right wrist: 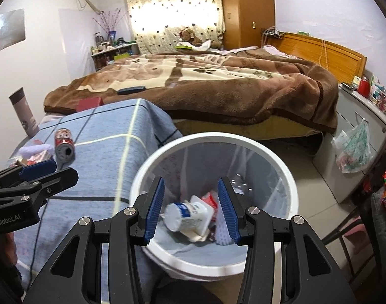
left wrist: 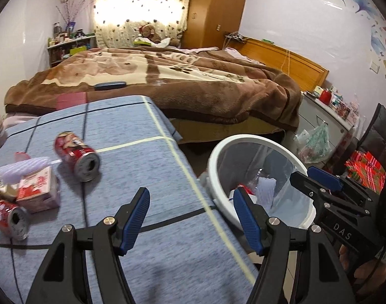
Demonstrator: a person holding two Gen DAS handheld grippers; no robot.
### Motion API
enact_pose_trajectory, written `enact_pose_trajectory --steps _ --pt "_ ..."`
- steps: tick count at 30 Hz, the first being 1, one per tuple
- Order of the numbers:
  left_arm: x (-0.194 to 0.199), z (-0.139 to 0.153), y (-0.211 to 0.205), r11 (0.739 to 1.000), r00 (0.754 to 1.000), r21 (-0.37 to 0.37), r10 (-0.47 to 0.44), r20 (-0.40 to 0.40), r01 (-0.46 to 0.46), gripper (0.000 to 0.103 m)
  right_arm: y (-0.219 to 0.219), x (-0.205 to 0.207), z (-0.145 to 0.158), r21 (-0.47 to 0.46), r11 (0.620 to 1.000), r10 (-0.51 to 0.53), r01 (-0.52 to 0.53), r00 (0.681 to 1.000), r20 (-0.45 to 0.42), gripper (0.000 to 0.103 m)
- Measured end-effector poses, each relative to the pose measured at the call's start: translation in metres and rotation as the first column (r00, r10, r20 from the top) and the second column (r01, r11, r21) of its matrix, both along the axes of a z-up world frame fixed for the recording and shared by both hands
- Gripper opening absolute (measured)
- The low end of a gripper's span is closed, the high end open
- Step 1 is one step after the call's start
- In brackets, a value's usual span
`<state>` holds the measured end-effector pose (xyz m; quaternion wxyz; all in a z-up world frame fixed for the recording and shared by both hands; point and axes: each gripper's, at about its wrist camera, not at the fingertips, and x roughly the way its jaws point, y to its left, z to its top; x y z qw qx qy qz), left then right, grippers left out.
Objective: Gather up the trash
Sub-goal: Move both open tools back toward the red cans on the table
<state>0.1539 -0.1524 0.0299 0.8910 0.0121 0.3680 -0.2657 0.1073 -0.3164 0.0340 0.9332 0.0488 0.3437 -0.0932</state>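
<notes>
My right tongs [right wrist: 190, 211] hang spread over the white bin [right wrist: 292, 185], nothing between the pads; a white cup [right wrist: 185, 215] lies among the rubbish inside. My left tongs [left wrist: 193, 219] are spread too, empty, above the blue cloth [left wrist: 142, 167]. Two red cans [left wrist: 77, 155] [left wrist: 7, 215] and a small carton [left wrist: 38, 190] lie on it.

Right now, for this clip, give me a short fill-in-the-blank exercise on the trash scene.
1. The white bin stands on the ____ beside the table.
2. The right hand-held gripper hovers over the ____.
3. The red can lies on its ____ on the blue cloth.
4. The left hand-held gripper holds ____.

Missing: floor; bin; side; nothing
</notes>
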Motion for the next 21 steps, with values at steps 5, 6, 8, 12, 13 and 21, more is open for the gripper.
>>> enact_pose_trajectory --steps 5,6,8,12,13,21 --pt "-0.003 0.004 0.033 0.998 0.998 -0.004 0.064 0.016 -0.064 0.071 0.017 0.006 0.002 0.01 0.999 0.045 -0.045 0.999 0.015 0.046" --pt "-0.003 0.004 0.039 0.997 0.997 -0.006 0.079 0.017 -0.079 0.071 0.021 0.006 0.003 0.01 0.999 0.053 -0.053 0.998 0.018 0.046" --pt "-0.002 0.005 0.053 0.993 0.993 0.004 0.118 0.024 -0.118 0.071 0.03 0.009 0.003 0.01 0.997 0.075 -0.075 0.997 0.022 0.046" --pt "-0.003 0.004 0.082 0.985 0.985 -0.008 0.17 0.022 -0.17 0.071 0.045 0.013 0.002 0.017 0.993 0.112 -0.113 0.993 0.023 0.046" --pt "-0.003 0.003 0.09 0.982 0.982 -0.009 0.186 0.021 -0.186 0.072 0.049 0.014 0.002 0.019 0.992 0.121 -0.121 0.992 0.023 0.046" --pt "-0.003 -0.001 0.141 0.96 0.96 -0.018 0.281 0.008 -0.281 0.072 0.078 0.031 0.002 0.032 0.979 0.199 -0.2 0.98 0.018 0.046"
